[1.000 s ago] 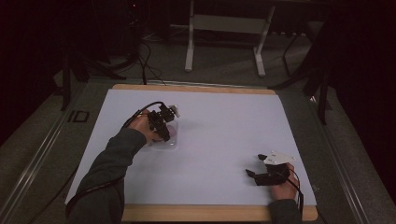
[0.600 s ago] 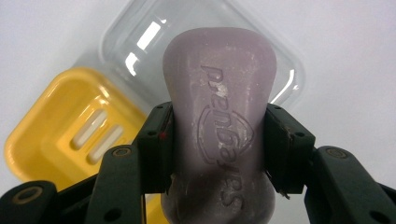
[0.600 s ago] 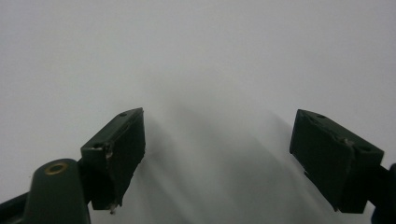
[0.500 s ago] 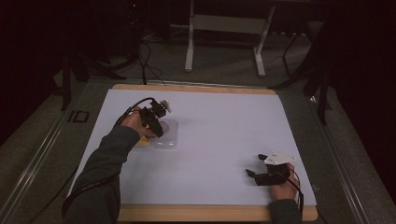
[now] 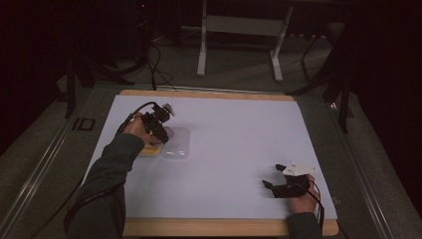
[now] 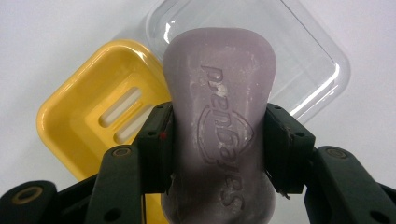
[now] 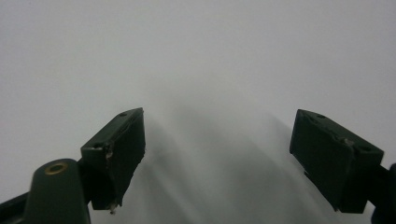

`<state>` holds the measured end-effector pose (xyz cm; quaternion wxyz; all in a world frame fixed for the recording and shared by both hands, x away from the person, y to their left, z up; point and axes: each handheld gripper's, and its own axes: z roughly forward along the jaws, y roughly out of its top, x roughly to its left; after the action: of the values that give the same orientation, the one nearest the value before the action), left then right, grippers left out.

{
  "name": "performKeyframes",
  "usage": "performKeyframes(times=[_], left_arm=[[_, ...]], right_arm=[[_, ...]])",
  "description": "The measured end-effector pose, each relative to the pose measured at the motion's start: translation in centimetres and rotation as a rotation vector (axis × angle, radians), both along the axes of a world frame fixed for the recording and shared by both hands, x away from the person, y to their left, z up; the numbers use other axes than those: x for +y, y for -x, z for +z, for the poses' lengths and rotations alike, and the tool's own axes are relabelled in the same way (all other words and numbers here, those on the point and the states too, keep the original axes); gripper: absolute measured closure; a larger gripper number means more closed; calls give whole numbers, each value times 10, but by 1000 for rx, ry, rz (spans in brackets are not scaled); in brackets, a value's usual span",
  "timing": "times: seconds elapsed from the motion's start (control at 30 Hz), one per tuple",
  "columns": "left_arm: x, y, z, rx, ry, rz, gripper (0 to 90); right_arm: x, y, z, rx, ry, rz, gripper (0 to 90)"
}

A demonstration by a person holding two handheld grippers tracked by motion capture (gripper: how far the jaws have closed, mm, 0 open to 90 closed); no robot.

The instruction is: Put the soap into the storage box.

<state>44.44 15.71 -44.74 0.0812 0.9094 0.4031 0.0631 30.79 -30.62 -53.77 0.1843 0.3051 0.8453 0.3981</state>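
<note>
Since a second ago, the left claw has slid leftward across the bench, from over the clear lid toward the yellow dish, while the right claw has kept its place near the front right corner. Clamped between the left claw's black pads is a purple soap bar, gripped across its waist with its embossed lettering facing the camera. Just beneath the bar lie a yellow soap dish with two drain slots and a clear plastic lid, side by side and touching; the bar hangs over where they meet. Well apart from all this, the right claw rests low over the white sheet with its jaws spread wide and nothing between them.
</note>
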Motion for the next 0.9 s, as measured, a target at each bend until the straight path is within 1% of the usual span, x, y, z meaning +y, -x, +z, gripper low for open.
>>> performKeyframes(times=[0.23, 0.37, 0.47, 0.5, 0.57, 0.6, 0.67, 0.7, 0.87, 0.9], left_arm=[[5, -3, -3, 6, 3, 25, 495], [10, -4, -5, 6, 30, 51, 495], [15, -6, -5, 1, 34, 76, 495], [16, -6, -5, -9, 35, 80, 495], [19, -7, -5, -15, 43, 94, 495], [20, -7, -5, -13, 45, 101, 495], [21, -7, -5, -15, 43, 102, 495], [24, -8, -5, -14, 46, 121, 495], [29, -9, -5, -20, 41, 146, 495], [30, -9, -4, -28, 38, 156, 495]], right_arm=[[0, 0, 0, -5, -5, 2, 180], [0, 1, 0, -8, -7, 10, 180], [0, 1, 0, -8, -10, 13, 180], [0, 1, 0, -8, -11, 14, 180], [-1, 1, 0, -8, -11, 14, 180], [-1, 1, 0, -8, -13, 14, 180], [-1, 1, 0, -8, -13, 14, 180], [-1, 1, 0, -9, -14, 14, 179], [-1, 1, 0, -8, -15, 16, 180], [-1, 1, 0, -7, -16, 16, 179]])
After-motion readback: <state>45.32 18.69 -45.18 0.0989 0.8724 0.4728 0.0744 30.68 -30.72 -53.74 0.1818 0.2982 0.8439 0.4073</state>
